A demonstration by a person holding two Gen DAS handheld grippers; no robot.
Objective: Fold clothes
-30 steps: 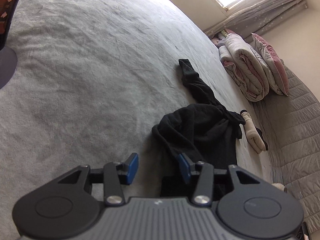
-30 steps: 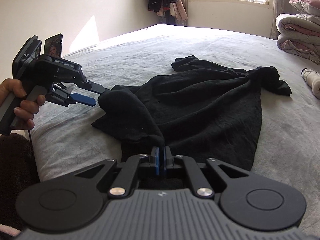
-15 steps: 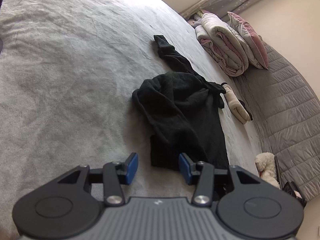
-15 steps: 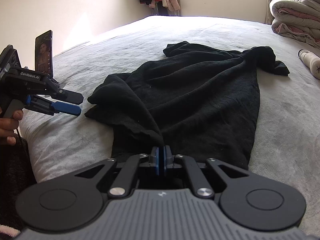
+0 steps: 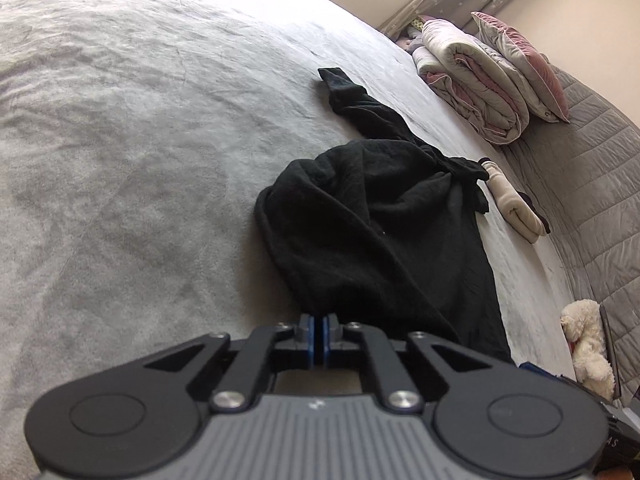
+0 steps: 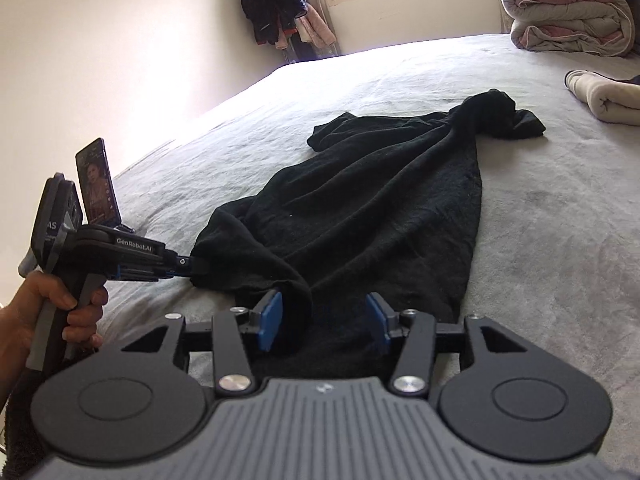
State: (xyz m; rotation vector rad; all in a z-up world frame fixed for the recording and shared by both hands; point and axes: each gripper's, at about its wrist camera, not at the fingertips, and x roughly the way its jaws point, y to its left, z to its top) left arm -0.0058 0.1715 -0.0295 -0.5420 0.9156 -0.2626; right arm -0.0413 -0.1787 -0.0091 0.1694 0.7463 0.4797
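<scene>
A: Where is the black garment (image 6: 372, 216)?
B: Crumpled on the grey bed (image 6: 560, 240), trailing toward twelve o'clock.

A: And the left gripper (image 5: 319, 338)?
B: Its jaws are closed, pinching the garment's near corner.

A: The right gripper (image 6: 324, 322)?
B: Its jaws are spread wide, with the garment's near edge lying between them, ungripped.

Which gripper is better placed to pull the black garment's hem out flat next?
Left. The left gripper is already clamped on the black garment at its hem corner, while the right gripper has its jaws open over the fabric, holding nothing.
</scene>
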